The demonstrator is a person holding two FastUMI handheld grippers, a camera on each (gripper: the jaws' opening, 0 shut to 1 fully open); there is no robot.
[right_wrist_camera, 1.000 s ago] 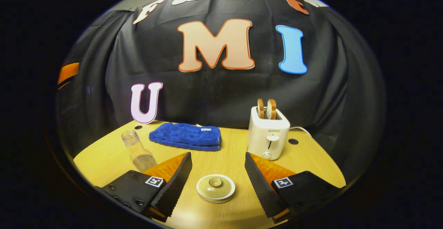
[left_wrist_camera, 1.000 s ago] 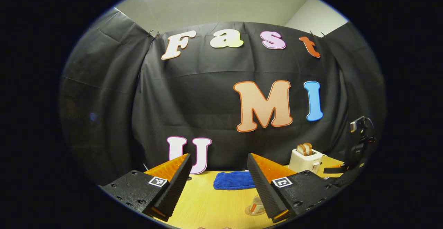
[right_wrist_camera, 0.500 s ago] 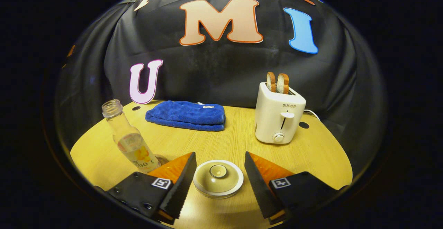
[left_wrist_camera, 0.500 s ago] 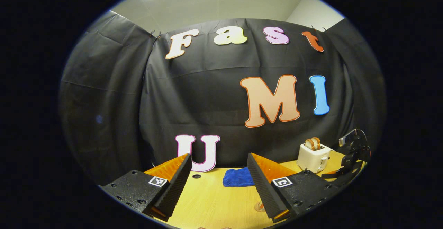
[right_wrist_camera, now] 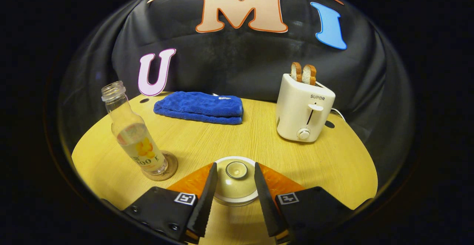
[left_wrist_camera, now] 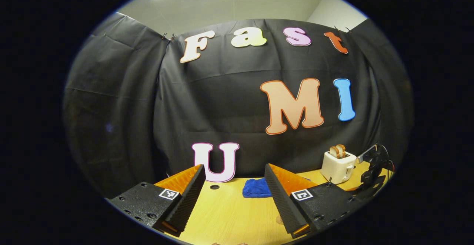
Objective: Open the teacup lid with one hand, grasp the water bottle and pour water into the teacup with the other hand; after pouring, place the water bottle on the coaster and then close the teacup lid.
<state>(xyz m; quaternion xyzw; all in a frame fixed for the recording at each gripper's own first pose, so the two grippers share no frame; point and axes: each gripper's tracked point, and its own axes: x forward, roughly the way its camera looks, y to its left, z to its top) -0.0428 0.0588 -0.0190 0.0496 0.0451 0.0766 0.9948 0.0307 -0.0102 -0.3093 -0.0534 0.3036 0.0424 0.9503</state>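
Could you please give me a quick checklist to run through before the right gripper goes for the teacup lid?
1. Lid sits between the fingers of the right gripper: ok, one finger on each side.
2. Fingers pressing on the lid: cannot tell; they stand close to its rim, contact is not clear.
3. Lid seated flat on the teacup, knob up: ok as far as seen; the cup body is hidden below.
4. Water bottle upright on the coaster, apart from the lid: ok.
5. Toaster and blue towel well behind the lid: ok.
6. Left gripper open and holding nothing, raised above the table: ok.
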